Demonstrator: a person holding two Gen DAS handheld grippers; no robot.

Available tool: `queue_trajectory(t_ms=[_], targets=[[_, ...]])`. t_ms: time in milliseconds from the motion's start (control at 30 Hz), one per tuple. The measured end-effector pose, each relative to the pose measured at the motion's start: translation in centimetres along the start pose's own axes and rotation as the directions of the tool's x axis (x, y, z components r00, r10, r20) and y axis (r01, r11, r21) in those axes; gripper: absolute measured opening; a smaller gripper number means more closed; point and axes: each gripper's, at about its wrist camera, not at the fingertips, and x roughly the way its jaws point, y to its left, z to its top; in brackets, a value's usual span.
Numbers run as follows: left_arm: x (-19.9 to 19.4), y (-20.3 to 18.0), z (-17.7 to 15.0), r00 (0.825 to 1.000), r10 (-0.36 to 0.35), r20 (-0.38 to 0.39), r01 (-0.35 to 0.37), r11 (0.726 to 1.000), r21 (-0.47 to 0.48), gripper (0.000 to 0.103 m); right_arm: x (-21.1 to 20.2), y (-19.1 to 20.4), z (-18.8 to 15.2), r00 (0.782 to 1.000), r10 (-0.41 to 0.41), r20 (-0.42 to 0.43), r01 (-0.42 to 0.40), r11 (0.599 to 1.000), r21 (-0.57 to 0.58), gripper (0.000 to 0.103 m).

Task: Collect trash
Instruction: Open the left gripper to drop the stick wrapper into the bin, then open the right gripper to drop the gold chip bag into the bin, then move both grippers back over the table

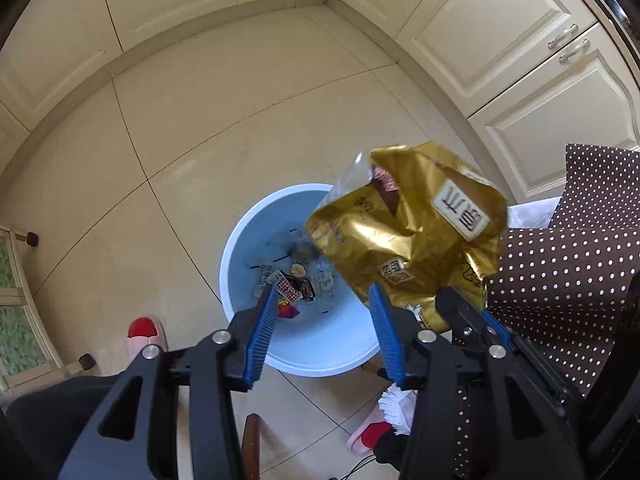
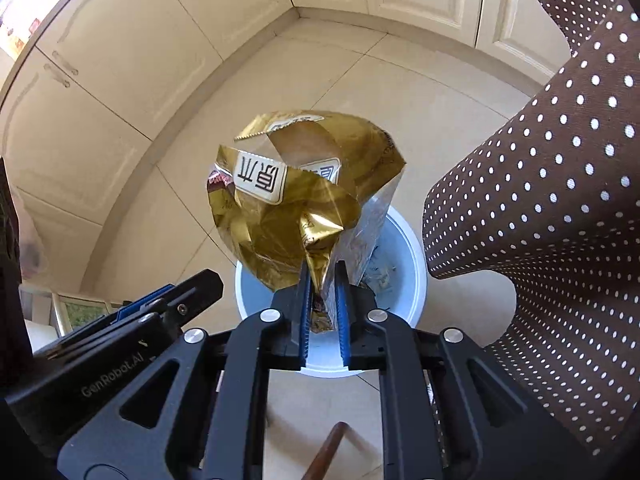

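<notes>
A round pale-blue bin [image 1: 308, 344] stands on the beige tiled floor [image 1: 180, 140], in a corner where cream cabinet doors [image 1: 500, 40] close off the far and right sides; the tiles to the left of and beyond the bin lie open. A brown cloth with white dots [image 2: 560, 200] hangs down close on the right, just beside the bin's rim. Small wrappers and scraps [image 1: 288, 280] lie on the bin's bottom. Near the lower edge of the left wrist view, a person's pink and red slippers [image 1: 146, 334] stand on either side of the bin. The left gripper [image 1: 324, 300] hangs over the bin's mouth with its blue pads [image 1: 264, 328] spread apart and nothing between them. The right gripper [image 2: 322, 288] has its pads [image 2: 304, 312] drawn close together, pinching the lower end of a crumpled gold foil bag [image 2: 304, 184]. The bag hangs in the air above the bin's opening, partly over its far-right rim, and clear of the left gripper.
</notes>
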Motion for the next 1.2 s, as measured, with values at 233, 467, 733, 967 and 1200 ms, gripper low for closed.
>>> queue_trajectory(t_ms=[233,467,733,967,1200], targets=[[-1.6,0.3,0.1,1.000,-0.007,0.016,0.008,1.000,-0.007,0.047,-1.6,-0.6,-0.1,1.000,0.010,0.012,-0.010,1.000,0.026,0.027],[-6.9,-0.6,-0.1,0.993,-0.042,0.109,0.042,0.999,0.004,0.047,-7.5,0.5,0.2,0.993,0.008,0.115,-0.006,1.000,-0.016,0.027],[-17.0,-3.4,-2.4,0.950,-0.110,0.291,0.086,0.992,0.097,0.047,-20.1,1.7,-1.0,0.931,-0.002,0.365,0.033,0.996,-0.079,0.028],[-25.9,-11.3,-7.3,0.875,-0.251,0.414,0.112,0.937,0.331,0.057,-32.2,-1.3,-4.6,0.824,-0.087,0.560,0.123,0.992,-0.028,0.046],[-29.5,-22.1,-12.7,0.836,-0.408,0.367,0.151,0.815,0.560,0.060,-42.3,-9.4,-10.0,0.696,-0.267,0.667,0.199,0.964,0.178,0.053]])
